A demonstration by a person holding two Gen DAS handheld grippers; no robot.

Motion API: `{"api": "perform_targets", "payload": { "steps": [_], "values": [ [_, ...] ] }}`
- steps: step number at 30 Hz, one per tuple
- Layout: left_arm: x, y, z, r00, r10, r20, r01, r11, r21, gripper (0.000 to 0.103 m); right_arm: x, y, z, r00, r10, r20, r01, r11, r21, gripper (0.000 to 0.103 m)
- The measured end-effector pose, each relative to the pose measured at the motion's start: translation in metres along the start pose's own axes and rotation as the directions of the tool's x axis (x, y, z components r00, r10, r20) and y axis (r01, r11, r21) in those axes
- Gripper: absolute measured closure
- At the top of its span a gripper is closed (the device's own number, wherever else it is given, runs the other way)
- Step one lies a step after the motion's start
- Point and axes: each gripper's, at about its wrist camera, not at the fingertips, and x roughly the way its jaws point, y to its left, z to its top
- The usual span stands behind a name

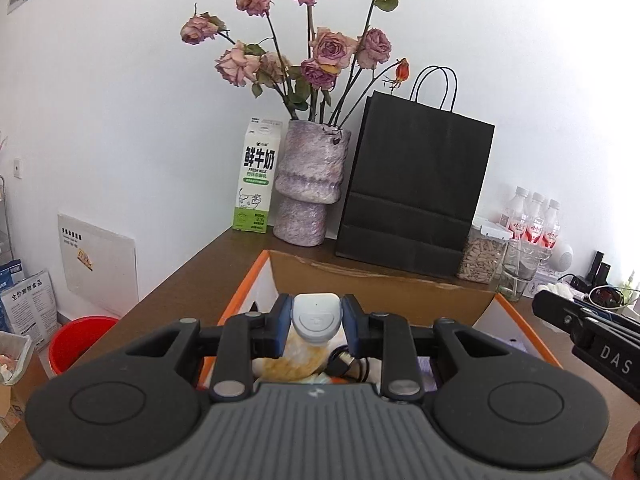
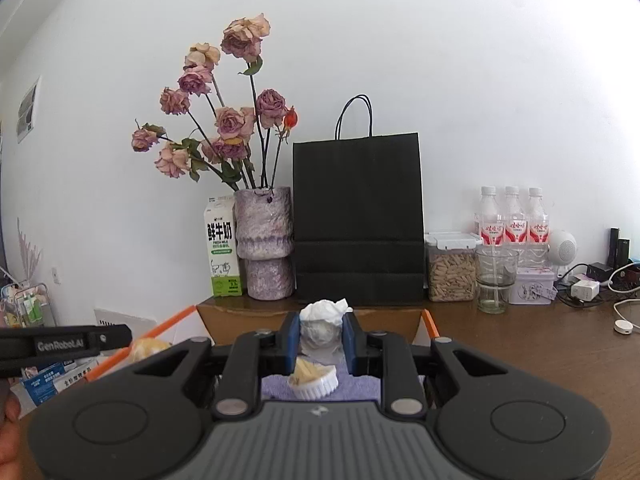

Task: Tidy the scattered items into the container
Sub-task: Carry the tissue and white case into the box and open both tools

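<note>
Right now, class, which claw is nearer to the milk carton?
Left. The left claw sits on the carton's side of the box; the right claw is farther over, facing the black bag. Milk carton.

both wrist views look forward from close above the cardboard box (image 1: 376, 284), facing the wall; both share the black paper bag (image 2: 358, 220) and vase (image 1: 310, 184).

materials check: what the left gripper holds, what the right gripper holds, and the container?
Left gripper item: looks like hard plastic, matte off-white, smooth moulded seam and rounded edges. Right gripper item: crumpled tissue or thin paper, white, creased and irregular; exact kind unclear. Container: corrugated cardboard, raw brown inside wall with a ragged torn top edge, orange-trimmed flaps.
</note>
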Motion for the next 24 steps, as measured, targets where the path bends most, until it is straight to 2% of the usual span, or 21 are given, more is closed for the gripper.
{"api": "perform_targets", "payload": {
  "steps": [3,5,7,11,24],
  "values": [
    [0.031,-0.012,0.010,1.000,0.024,-0.001,-0.024,1.000,0.002,0.075,0.024,-0.001,0.005,1.000,-0.010,0.020,0.010,1.000,0.010,0.082],
    [0.047,-0.013,0.010,1.000,0.019,-0.010,-0.019,0.999,-0.027,0.076,0.040,-0.007,-0.001,1.000,-0.009,-0.020,0.010,0.999,0.034,0.082],
    [0.056,-0.015,0.005,0.999,0.023,-0.024,-0.023,1.000,0.001,0.076,0.047,-0.012,-0.009,0.998,-0.019,-0.053,0.020,0.999,0.033,0.081],
    [0.056,-0.014,-0.008,0.998,0.065,-0.019,-0.063,0.996,0.057,0.076,0.052,-0.017,-0.014,0.997,-0.029,-0.069,0.032,0.998,0.056,0.082],
    [0.051,-0.023,-0.019,0.997,0.074,0.001,-0.073,0.990,0.121,0.076,0.046,-0.011,-0.025,0.996,-0.036,-0.078,0.038,0.999,0.024,0.082]
  ]
}}
